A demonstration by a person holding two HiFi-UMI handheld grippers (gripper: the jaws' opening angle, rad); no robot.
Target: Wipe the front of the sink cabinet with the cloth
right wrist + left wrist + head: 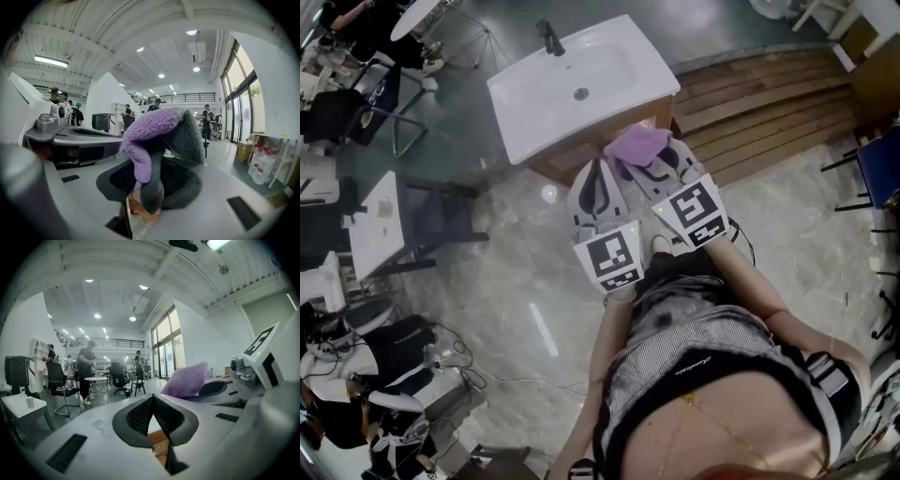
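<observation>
The sink cabinet has a white basin on top and a wooden front, seen in the head view just beyond both grippers. My right gripper is shut on a purple cloth that bunches over its tips, close to the cabinet front; whether it touches I cannot tell. In the right gripper view the purple and grey cloth hangs pinched between the jaws. My left gripper sits beside it, shut with nothing held. The cloth shows to its right.
A black faucet stands at the basin's back. A wooden slatted platform lies right of the cabinet. A dark chair and a white table stand at left, a blue chair at right. People stand farther back.
</observation>
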